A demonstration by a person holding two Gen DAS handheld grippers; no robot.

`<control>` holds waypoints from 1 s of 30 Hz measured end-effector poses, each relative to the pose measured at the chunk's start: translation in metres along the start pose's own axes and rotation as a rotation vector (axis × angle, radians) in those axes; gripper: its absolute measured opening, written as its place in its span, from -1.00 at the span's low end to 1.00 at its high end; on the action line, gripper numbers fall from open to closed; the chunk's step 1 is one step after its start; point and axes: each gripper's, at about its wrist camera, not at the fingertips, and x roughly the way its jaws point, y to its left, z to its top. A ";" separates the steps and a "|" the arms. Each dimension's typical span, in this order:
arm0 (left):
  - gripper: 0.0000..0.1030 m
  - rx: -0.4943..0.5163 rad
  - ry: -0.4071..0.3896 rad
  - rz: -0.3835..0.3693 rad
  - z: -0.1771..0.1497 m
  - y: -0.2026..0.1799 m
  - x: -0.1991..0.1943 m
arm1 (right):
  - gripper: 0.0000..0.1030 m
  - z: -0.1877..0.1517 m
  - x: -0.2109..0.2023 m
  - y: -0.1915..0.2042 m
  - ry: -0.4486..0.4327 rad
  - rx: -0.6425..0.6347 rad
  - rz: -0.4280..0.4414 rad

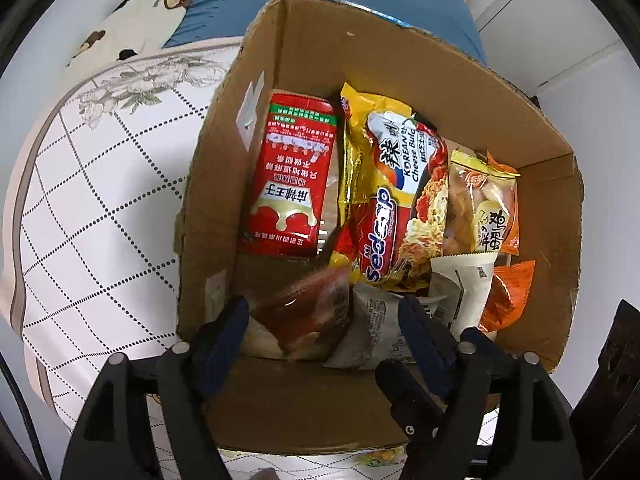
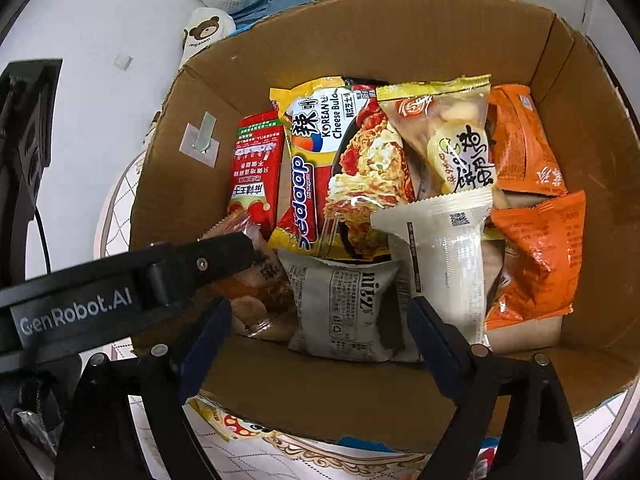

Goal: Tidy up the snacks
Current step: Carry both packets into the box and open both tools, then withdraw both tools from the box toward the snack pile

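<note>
Your left gripper point(image 1: 324, 320) hung over the near left corner of the cardboard box point(image 1: 360, 52), its fingers spread wide with a reddish-brown clear snack pack point(image 1: 308, 312) lying between them; the pack looked blurred in the left wrist view, and I could not tell whether either pad touched it. Straight ahead of that tool stood the red sauce packet point(image 1: 288, 176) against the box's left wall, and just to its right lay the yellow Mi Sedaap noodle pack point(image 1: 396, 200). Further right of the noodles sat the clear chicken snack bag point(image 1: 484, 208), with an orange pouch point(image 1: 506, 296) below it, nearer to you. Your right gripper point(image 2: 320, 320) was likewise wide open and held nothing, hovering above the near edge of the box with a grey printed packet point(image 2: 344, 308) directly between and just beyond its fingers. A cream-white packet point(image 2: 448, 256) lay just ahead of its right finger, overlapping the grey one, and two orange pouches sat further right against the box wall, the nearer one point(image 2: 536, 256) crumpled. Your left tool's black arm crossed in from the left of the right wrist view, its tip resting over the reddish pack. The box stood on a checked cloth point(image 1: 100, 220), which showed to the left of your left tool.
</note>
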 end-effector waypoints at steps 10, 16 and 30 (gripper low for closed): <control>0.53 0.040 -0.096 0.041 -0.015 -0.006 -0.011 | 0.77 -0.014 -0.041 -0.024 -0.056 -0.024 -0.091; 0.54 0.071 -0.192 0.064 -0.036 -0.012 -0.027 | 0.77 -0.023 -0.075 -0.046 -0.138 -0.007 -0.135; 0.54 0.150 -0.432 0.084 -0.100 -0.040 -0.093 | 0.77 -0.066 -0.159 -0.040 -0.355 -0.071 -0.196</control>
